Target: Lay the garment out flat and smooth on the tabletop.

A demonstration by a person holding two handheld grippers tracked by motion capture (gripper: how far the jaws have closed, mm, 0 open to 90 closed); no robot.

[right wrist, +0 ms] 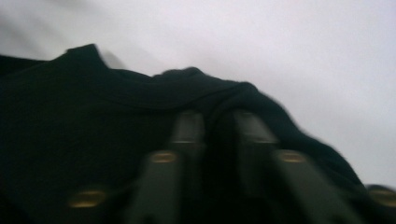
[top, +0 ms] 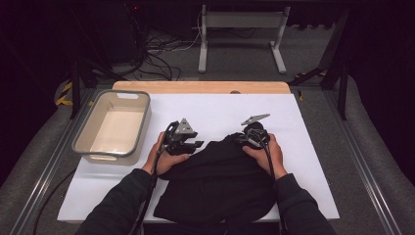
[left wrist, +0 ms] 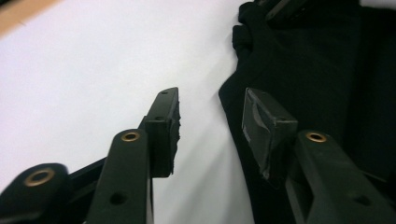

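Grey carpet floor (top: 235, 58), white frame (top: 242, 22), dark surroundings.

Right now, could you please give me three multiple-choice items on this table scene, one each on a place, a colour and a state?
1. Where does the tub stand?
A. at the table's left edge
B. on the black garment
C. at the table's right edge

2. What colour is the garment?
A. white
B. black
C. red

3. How does the left tool stand?
A. clamped on the tub's rim
C. shut on a fold of cloth
B. open, nothing between its pads

Answers:
1 A: in the high view the tub sits on the white table at its left edge, beside the left hand.
2 B: the cloth is black in every view.
3 B: the left gripper view shows a gap between the pads, with the cloth edge beside them.
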